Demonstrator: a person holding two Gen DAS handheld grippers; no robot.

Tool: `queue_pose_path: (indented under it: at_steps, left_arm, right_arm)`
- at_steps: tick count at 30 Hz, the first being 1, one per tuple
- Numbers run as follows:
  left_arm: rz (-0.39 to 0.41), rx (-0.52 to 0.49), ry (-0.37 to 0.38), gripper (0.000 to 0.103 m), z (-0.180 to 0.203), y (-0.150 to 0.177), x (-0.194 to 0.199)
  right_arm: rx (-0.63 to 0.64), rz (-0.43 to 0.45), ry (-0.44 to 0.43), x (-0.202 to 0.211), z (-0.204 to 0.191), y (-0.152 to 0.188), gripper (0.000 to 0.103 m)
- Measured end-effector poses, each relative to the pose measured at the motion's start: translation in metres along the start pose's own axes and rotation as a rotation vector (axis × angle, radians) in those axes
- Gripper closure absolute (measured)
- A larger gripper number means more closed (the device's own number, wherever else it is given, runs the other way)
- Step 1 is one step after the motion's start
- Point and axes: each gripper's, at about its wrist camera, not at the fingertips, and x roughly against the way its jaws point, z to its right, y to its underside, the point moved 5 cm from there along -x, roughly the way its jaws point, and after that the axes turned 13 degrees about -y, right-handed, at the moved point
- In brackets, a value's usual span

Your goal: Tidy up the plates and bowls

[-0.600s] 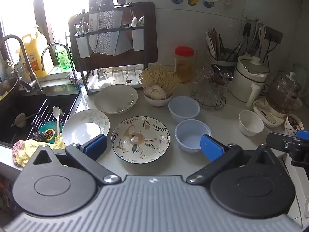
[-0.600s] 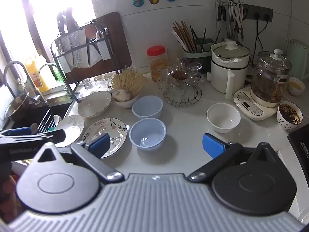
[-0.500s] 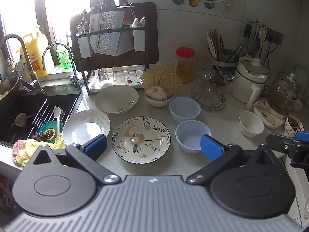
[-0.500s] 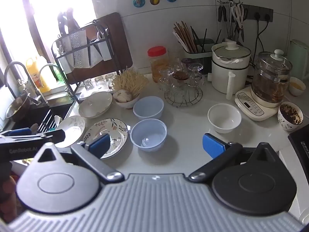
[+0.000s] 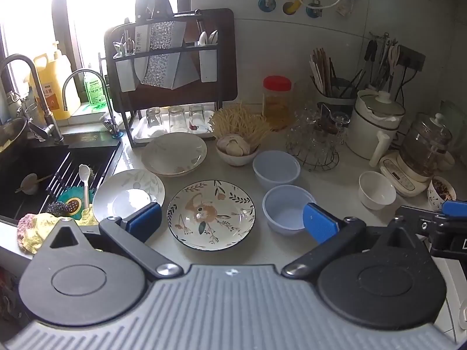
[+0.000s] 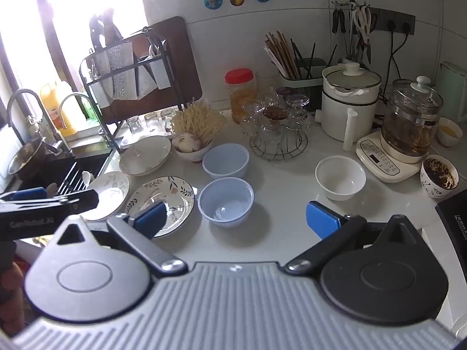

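Both views have crept slightly nearer the worktop. Left tool and right tool gape wide, empty, above the floral plate and near blue bowl, presumably choosing first picks.

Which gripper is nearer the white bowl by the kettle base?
Right. The right gripper hovers with the white bowl just beyond its right finger; the left gripper sits over the floral plate, farther left.
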Motion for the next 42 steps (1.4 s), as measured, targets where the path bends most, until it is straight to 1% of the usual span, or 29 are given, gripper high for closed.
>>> queue_pose_path:
  at_steps: [21, 30, 42]
  left_arm:
    - [0.001, -0.028, 0.017, 0.000, 0.002, -0.003, -0.006]
    - [-0.027, -0.034, 0.007, 0.000, 0.000, -0.004, -0.012]
    - [-0.034, -0.043, 0.030, 0.000, 0.001, -0.006, -0.014]
  right_arm:
    - [-0.017, 0.005, 0.020, -0.002, 0.003, -0.001, 0.000]
    - [-0.020, -0.004, 0.018, -0.005, 0.001, -0.001, 0.000]
    - [-0.031, -0.015, 0.019, -0.005, 0.001, 0.002, 0.000]
